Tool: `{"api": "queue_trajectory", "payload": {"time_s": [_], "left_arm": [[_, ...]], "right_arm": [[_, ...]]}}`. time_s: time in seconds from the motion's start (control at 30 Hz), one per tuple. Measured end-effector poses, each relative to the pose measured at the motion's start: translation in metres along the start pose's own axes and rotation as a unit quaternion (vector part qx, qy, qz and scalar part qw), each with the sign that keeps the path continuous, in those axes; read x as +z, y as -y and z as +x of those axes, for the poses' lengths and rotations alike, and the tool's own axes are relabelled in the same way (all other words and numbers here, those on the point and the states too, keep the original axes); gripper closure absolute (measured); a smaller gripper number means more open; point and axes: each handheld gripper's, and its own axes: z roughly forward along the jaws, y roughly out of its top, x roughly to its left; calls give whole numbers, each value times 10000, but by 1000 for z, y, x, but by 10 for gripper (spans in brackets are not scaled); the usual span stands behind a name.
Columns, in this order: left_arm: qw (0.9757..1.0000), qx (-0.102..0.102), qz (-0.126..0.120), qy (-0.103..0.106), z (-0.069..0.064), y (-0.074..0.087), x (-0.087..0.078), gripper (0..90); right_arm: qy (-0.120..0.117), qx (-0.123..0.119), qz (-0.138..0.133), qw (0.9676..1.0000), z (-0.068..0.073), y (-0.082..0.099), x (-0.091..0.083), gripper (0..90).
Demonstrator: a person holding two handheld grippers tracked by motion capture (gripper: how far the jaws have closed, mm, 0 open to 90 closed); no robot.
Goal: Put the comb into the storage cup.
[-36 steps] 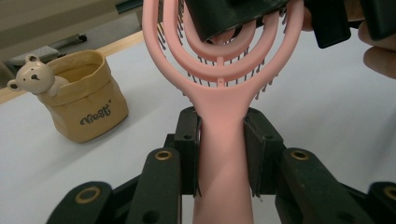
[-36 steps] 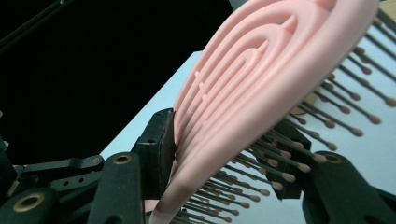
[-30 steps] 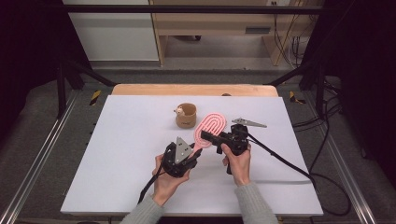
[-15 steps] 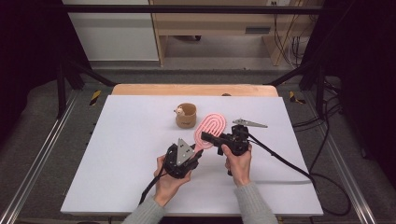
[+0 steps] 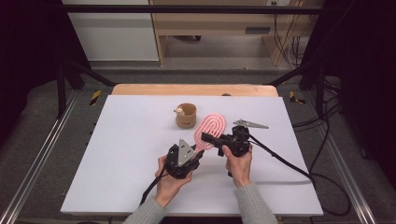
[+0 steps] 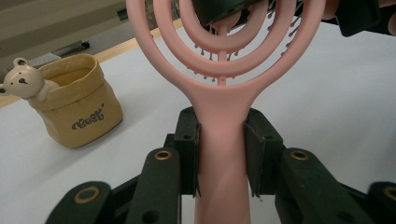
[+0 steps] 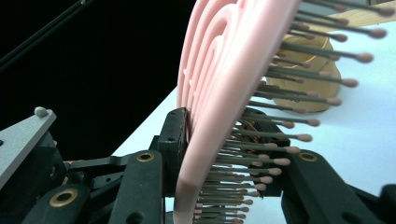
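Your sleeves (image 5: 254, 205) are grey knit. Your grippers are black, with brass-ringed screws (image 6: 163, 154). Each carries a grey three-cornered plate (image 5: 186, 149) and trails a black cable (image 5: 285, 161).

Lab or recording studio setup: white counter (image 5: 140, 140) on a metal rail frame (image 5: 42, 154), black curtains (image 5: 28, 46) at both sides, loose cables (image 5: 327, 140) on grey floor, wooden bench (image 5: 210, 28) far behind.

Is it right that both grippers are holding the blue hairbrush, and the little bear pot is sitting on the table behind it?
Not quite: the hairbrush is pink, not blue, as the left gripper view shows plainly. The rest holds. The left gripper clamps its handle, the right gripper grips its bristled head, and the little bear pot sits on the table behind it.
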Motion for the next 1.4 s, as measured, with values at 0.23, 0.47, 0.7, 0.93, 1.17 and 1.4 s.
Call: {"api": "queue_trajectory", "payload": {"time_s": [0.23,0.47,0.7,0.93,1.17,1.4], "left_arm": [[10000,15,-29,20,-1,0,1,689],[10000,25,-40,46,-2,0,1,686],[9999,55,-41,78,-3,0,2,674],[9999,18,-1,106,-2,-1,3,653],[9999,-17,-2,144,0,-2,2,607],[9995,-100,-99,286,4,-5,-1,477]], "right_arm": [[-18,-101,-35,9999,1,0,-3,625],[-43,-147,-41,9999,3,0,-4,626],[-53,-210,-57,9998,3,0,-6,627],[-10,-238,-92,9997,4,-1,-7,629],[66,-305,-164,9994,5,-2,-10,629],[141,-350,-212,9991,4,-2,-10,630]]}}
